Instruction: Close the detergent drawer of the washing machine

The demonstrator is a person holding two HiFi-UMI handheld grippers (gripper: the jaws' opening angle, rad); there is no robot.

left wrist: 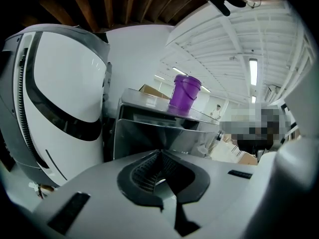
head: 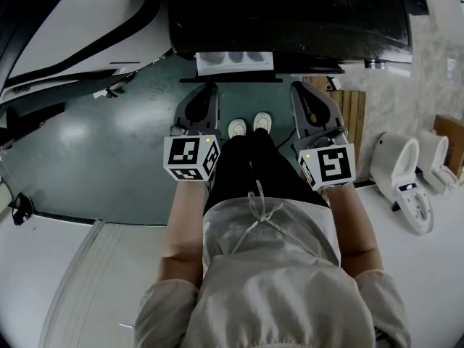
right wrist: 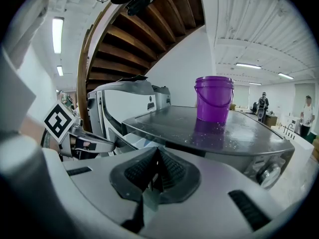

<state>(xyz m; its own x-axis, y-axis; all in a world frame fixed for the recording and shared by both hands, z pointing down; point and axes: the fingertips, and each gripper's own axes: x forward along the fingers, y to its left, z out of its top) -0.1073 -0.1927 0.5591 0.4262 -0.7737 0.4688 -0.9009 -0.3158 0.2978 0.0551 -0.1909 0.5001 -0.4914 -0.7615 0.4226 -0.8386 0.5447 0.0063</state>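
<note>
Left gripper (head: 200, 104) and right gripper (head: 310, 101): jaws pressed together, nothing between them, both held short of the machine. Detergent drawer (head: 233, 61): juts open from the washing machine (head: 290, 13), just beyond the tips. I would set one closed tip squarely on its face and push straight in. Purple bucket (right wrist: 214, 98), farther back on the lid, is no obstacle.

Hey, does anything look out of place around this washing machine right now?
Yes: the detergent drawer juts out, open, from the front of the washing machine. A purple bucket standing on the machine's top is an odd spot for it, though it sits upright.
</note>
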